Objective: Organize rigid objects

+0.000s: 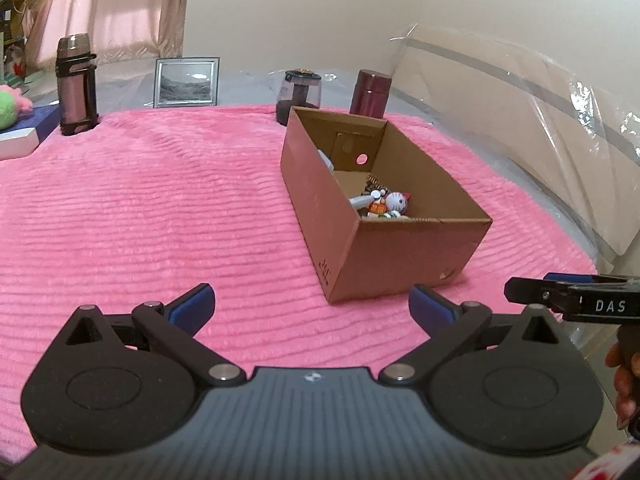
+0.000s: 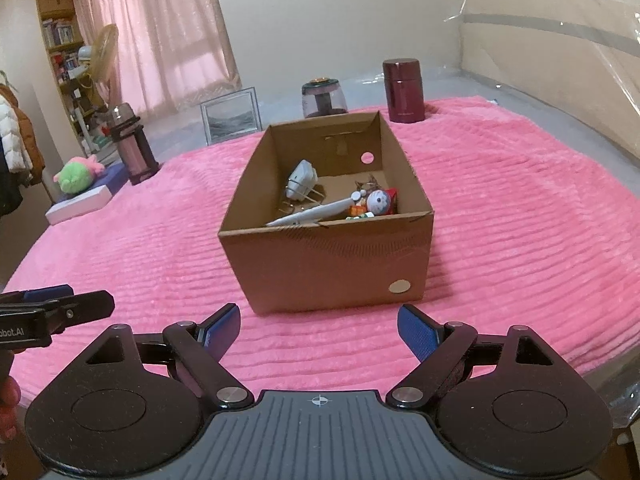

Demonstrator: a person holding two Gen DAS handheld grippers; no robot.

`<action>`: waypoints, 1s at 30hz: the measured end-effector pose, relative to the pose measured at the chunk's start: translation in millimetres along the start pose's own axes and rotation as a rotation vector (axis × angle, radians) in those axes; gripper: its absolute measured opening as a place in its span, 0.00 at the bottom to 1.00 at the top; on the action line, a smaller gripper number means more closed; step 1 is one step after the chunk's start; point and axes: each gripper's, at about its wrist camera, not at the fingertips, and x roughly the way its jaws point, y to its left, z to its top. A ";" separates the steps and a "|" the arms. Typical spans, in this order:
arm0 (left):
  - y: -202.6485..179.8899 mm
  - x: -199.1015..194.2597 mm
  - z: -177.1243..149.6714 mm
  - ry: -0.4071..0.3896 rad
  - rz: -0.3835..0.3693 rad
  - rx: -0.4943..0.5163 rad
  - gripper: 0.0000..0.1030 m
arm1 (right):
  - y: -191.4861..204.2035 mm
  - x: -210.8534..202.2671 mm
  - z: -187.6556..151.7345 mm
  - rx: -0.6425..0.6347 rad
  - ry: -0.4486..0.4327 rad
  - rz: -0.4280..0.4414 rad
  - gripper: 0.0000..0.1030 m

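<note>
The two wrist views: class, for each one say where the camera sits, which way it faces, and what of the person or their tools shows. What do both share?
Left wrist: sits behind the open left tool, facing the cardboard box ahead-right; the right tool and some fingers show at right.
Right wrist: sits behind the open right tool, facing the box squarely; the left tool shows at left.
Shared: box, pink blanket, maroon canister, picture frame.
</note>
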 end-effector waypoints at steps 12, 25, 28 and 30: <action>-7.7 -9.0 -16.9 0.014 0.064 0.013 0.99 | 16.7 -9.0 -8.9 -0.047 0.011 0.011 0.81; -13.9 -10.4 -27.1 0.014 0.087 0.024 0.99 | 28.9 -8.4 -17.9 -0.073 0.040 0.027 0.81; -12.5 -9.7 -29.4 0.015 0.095 0.028 0.99 | 29.2 -6.4 -18.7 -0.075 0.045 0.028 0.81; -11.5 -9.3 -30.5 0.016 0.099 0.029 0.99 | 28.6 -5.8 -18.7 -0.077 0.047 0.024 0.80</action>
